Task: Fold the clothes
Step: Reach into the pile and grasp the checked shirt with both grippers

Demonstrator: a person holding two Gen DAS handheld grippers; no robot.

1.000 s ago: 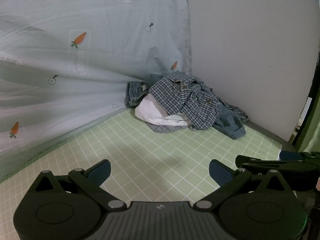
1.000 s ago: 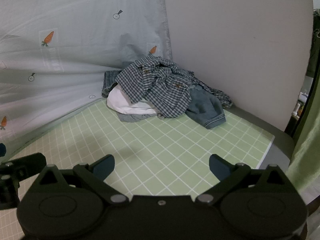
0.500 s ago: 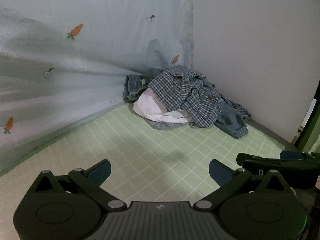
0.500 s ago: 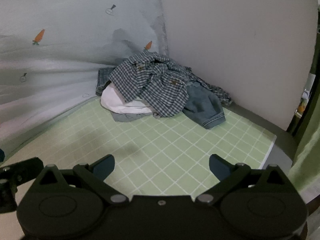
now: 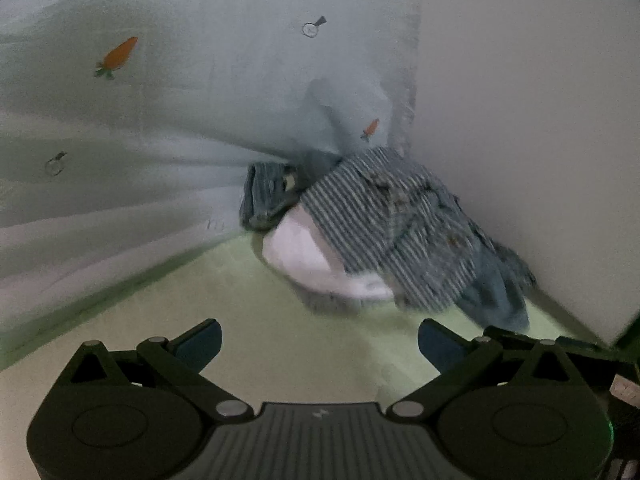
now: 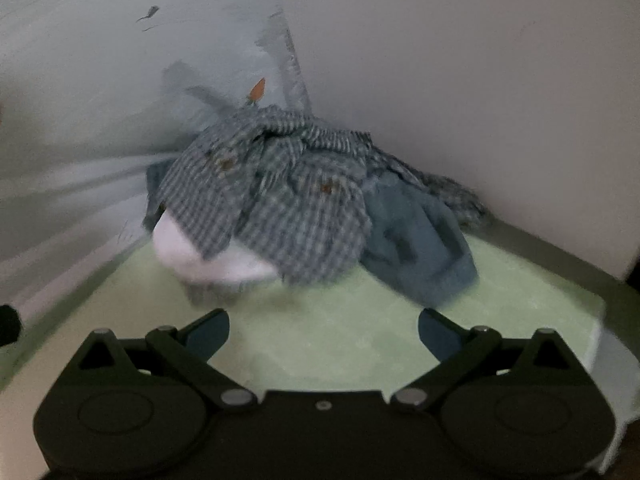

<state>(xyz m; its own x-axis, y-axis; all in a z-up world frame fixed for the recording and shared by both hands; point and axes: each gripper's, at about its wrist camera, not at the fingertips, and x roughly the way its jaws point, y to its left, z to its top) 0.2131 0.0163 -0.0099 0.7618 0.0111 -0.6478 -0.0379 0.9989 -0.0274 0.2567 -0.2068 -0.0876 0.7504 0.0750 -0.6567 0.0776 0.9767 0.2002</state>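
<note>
Clothes pile (image 6: pixel 304 204) sits in the far corner of the green mat (image 6: pixel 360 336), pushed up where the pale carrot-print curtain (image 5: pixel 180 92) meets the plain wall (image 6: pixel 460 80). On top: a blue-and-white checked shirt (image 6: pixel 280 200), crumpled, draped over most of the heap. Under its left edge, a white garment (image 6: pixel 180 248) bulges out onto the mat. Denim piece (image 6: pixel 420 248) sticks out to the right of the shirt, lying on the mat. From the left wrist view another bit of denim (image 5: pixel 264 192) shows behind the pile, against the curtain. Something grey peeks out under the white garment; can't tell what it is.

Both frames are motion-blurred, so the mat grid is barely readable.

Left gripper (image 5: pixel 318 340): jaws spread wide, nothing between them, over bare mat, well short of the pile. Right gripper (image 6: pixel 323 330): same, jaws wide apart, empty, near the front edge of the pile but not touching it. Part of the right gripper shows at the lower right of the left wrist view, just beside the left one.

Mat's right edge ends on a grey surface (image 6: pixel 560 256) along the wall.
</note>
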